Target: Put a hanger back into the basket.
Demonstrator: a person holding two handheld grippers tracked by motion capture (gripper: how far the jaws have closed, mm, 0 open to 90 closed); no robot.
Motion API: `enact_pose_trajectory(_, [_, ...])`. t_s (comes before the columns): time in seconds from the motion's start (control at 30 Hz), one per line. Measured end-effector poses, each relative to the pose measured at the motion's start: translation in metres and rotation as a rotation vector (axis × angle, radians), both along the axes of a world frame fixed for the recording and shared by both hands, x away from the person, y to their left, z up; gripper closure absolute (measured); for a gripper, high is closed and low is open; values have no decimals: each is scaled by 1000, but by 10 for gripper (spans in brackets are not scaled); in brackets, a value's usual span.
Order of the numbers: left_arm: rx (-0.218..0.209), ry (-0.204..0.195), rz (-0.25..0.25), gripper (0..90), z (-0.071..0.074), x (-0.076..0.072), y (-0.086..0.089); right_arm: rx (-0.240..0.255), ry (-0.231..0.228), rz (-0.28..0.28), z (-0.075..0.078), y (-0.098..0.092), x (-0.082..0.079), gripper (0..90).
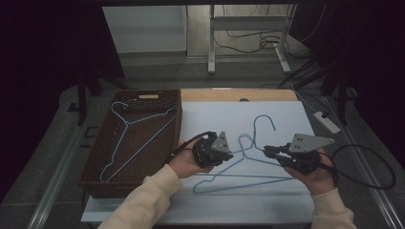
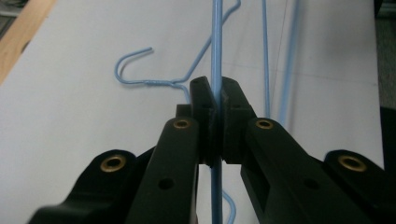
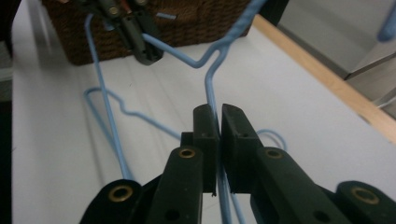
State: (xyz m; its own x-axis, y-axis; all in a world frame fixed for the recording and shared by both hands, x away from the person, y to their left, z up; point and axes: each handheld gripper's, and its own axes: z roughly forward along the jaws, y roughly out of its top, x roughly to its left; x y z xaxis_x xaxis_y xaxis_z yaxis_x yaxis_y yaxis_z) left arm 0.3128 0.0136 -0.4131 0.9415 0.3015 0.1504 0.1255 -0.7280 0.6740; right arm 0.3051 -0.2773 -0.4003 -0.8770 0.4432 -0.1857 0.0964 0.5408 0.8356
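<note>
Two light-blue wire hangers lie overlapped on the white table (image 1: 210, 119), their hooks pointing away from me. The upper hanger (image 1: 264, 119) is lifted by its shoulders. My left gripper (image 1: 228, 156) (image 2: 217, 93) is shut on one shoulder wire (image 2: 215, 56), which runs straight between the pads. My right gripper (image 1: 266, 150) (image 3: 219, 116) has the other shoulder wire (image 3: 211, 88) between its jaws, which stand a narrow gap apart and do not clamp it. In the right gripper view, the left gripper (image 3: 147, 53) pinches the same hanger farther off. The second hanger (image 3: 109, 112) rests flat beneath.
A brown wicker basket (image 1: 95, 167) sits at the table's left with a third blue hanger (image 1: 126, 143) inside. A wooden strip (image 1: 267, 94) marks the far table edge. A white power strip (image 1: 327, 121) and cables lie on the floor to the right.
</note>
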Motion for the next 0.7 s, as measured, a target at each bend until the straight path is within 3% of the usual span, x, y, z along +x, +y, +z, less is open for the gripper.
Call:
enact_pose_trajectory(0.07, [-25, 6, 11, 865, 3, -1, 5, 20, -20, -30, 2, -1, -1, 730])
enact_pose_trajectory(0.17, [-57, 11, 32, 866, 6, -2, 12, 108, -40, -69, 7, -9, -2, 644])
enact_pose_trajectory(0.23, [-84, 24, 52, 866, 9, -1, 18, 123, -50, -100, 8, -11, -3, 515])
enact_pose_trajectory(0.33, [-110, 32, 86, 866, 11, 0, 25, 128, -56, -144, 8, -14, -2, 427])
enact_pose_trajectory(0.5, [-146, 41, 134, 866, 14, 0, 36, 141, -53, -190, 6, -19, -1, 366])
enact_pose_trajectory(0.67, [-181, 36, 189, 866, 17, -3, 47, 162, -55, -236, 5, -28, 1, 365])
enact_pose_trajectory(0.7, [-212, 34, 203, 866, 19, -5, 54, 168, -53, -240, 5, -30, 1, 365])
